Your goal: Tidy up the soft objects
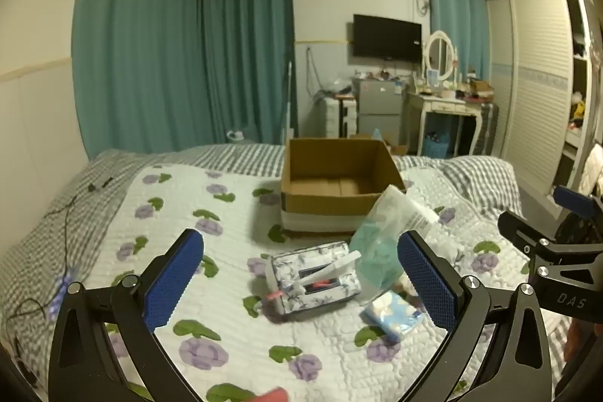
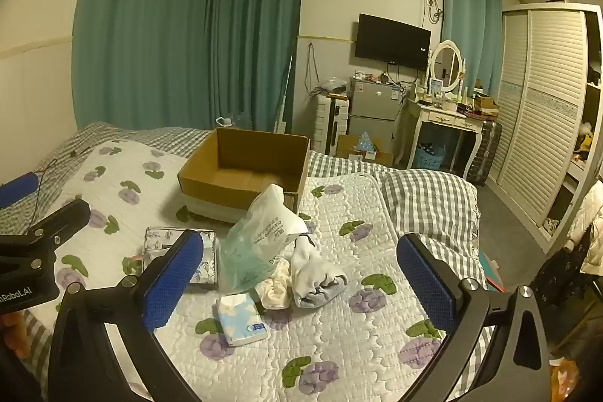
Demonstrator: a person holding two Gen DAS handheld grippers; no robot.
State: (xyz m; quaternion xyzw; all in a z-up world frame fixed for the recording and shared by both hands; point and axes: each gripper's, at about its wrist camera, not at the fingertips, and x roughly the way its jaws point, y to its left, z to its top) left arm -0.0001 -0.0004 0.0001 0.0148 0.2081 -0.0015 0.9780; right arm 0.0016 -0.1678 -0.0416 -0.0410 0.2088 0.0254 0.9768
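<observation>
L gripper (image 1: 299, 274) & R gripper (image 2: 299, 274): jaws wide apart, nothing held. Floral-print tissue box (image 1: 314, 275) sits just ahead between L jaws; open brown cardboard box (image 1: 335, 183) beyond. Suggest: centre jaws on box sides, squeeze gently.

Both grippers, left gripper (image 1: 299, 283) and right gripper (image 2: 299, 279), are black curved frames with blue textured pads, silver screws, and white lettering, maybe "DAS".
</observation>
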